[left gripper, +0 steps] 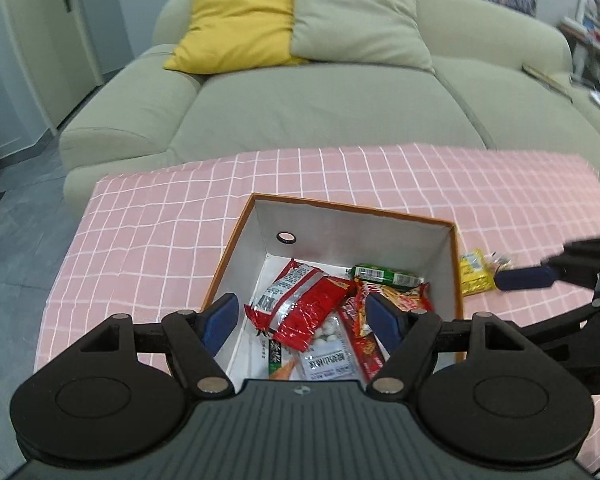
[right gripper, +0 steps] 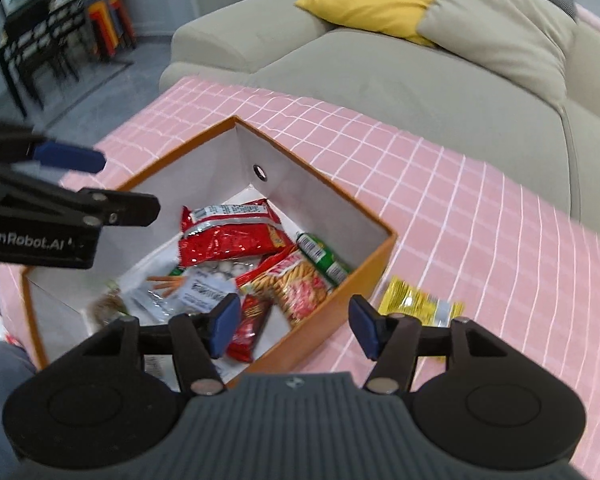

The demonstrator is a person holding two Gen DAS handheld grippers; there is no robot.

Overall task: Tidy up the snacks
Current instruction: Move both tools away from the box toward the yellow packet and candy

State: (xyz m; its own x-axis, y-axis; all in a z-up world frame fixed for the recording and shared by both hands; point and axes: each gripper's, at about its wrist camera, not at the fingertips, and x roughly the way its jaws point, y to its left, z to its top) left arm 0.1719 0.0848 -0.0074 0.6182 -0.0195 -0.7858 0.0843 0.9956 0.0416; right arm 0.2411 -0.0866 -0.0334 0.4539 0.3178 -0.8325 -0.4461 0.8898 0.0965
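An orange box (left gripper: 236, 236) with white inner walls sits on the pink checked cloth and holds several snack packets, among them a red and silver bag (left gripper: 300, 304) and a green packet (left gripper: 388, 276). My left gripper (left gripper: 304, 320) hangs open and empty over the box. A yellow packet (left gripper: 476, 272) lies on the cloth just right of the box. In the right wrist view the box (right gripper: 364, 276) and yellow packet (right gripper: 416, 304) show too. My right gripper (right gripper: 294, 328) is open and empty above the box's near right wall, the packet just beyond its right finger.
The pink checked cloth (left gripper: 160, 232) covers a low table in front of a pale green sofa (left gripper: 320, 100) with a yellow cushion (left gripper: 236, 24). The table edge drops to grey floor at left. Dark shelves (right gripper: 40, 40) stand far left in the right wrist view.
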